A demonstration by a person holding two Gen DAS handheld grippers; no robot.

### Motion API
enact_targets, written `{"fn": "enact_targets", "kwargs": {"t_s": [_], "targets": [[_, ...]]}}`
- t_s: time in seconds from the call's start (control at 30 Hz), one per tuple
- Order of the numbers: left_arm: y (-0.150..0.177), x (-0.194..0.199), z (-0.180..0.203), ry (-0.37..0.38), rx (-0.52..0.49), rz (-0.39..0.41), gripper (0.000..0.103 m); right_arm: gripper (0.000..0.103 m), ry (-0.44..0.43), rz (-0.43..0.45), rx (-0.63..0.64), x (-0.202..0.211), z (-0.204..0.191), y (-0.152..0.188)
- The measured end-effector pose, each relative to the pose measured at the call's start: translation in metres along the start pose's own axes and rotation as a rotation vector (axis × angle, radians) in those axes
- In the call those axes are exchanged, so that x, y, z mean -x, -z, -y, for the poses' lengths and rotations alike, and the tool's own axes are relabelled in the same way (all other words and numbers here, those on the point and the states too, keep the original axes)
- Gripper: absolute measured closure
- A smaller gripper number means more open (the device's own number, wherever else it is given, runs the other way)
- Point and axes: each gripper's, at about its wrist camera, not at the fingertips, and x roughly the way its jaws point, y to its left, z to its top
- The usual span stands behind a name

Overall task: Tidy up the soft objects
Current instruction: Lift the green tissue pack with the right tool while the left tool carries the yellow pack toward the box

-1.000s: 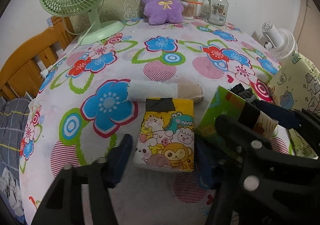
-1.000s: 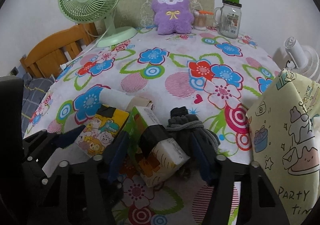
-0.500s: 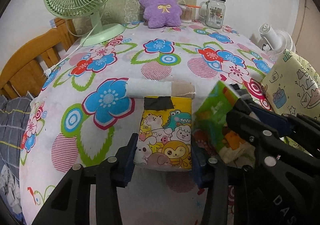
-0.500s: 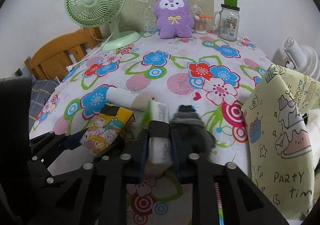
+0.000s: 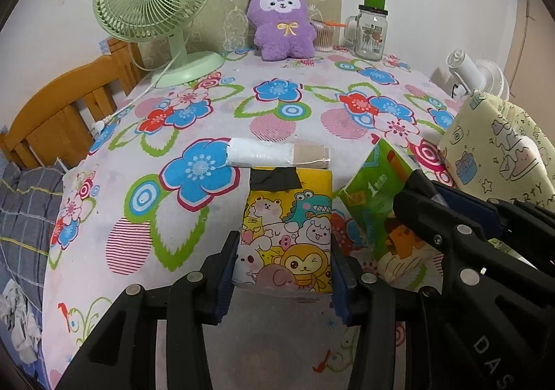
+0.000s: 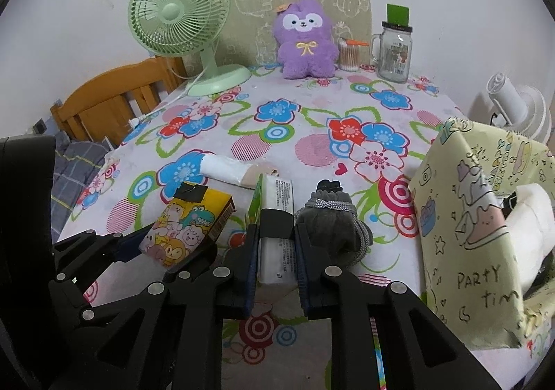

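My left gripper (image 5: 284, 265) is shut on a yellow tissue pack (image 5: 288, 216) printed with cartoon animals, its pads pressing both long sides. My right gripper (image 6: 276, 251) is shut on a green tissue pack (image 6: 277, 213), held edge-on and squeezed thin. In the left wrist view the green pack (image 5: 374, 202) tilts up beside the yellow one. In the right wrist view the yellow pack (image 6: 187, 227) sits tilted at lower left. A grey sock bundle (image 6: 333, 220) lies just right of the right fingers. A purple plush (image 5: 282, 26) sits at the table's far edge.
A white-wrapped roll (image 5: 274, 154) lies just beyond the yellow pack. A yellow "party time" bag (image 6: 478, 216) stands at the right. A green fan (image 5: 156, 1), a glass jar (image 5: 371, 33) and a cotton-swab tub stand at the back. A wooden chair (image 5: 62, 112) is on the left.
Both grippers went from open around their packs to shut on them. The green pack got pinched edge-on. Both packs now sit a little higher and tilted off the cloth.
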Motion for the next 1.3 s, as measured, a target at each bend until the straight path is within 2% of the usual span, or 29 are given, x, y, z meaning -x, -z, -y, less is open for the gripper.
{"fn": "enact_targets", "kwargs": {"t_s": [0.67, 1.3], "targets": [[0.004, 0.049, 0.021, 0.005, -0.027, 0.092, 0.056, 0.081, 0.034, 0.074, -0.014, 0.050, 0.010, 0.005], [-0.010, 0.098, 0.041, 0.005, -0.042, 0.187, 0.056, 0.081, 0.046, 0.140, -0.008, 0.100, 0.020, -0.009]]}}
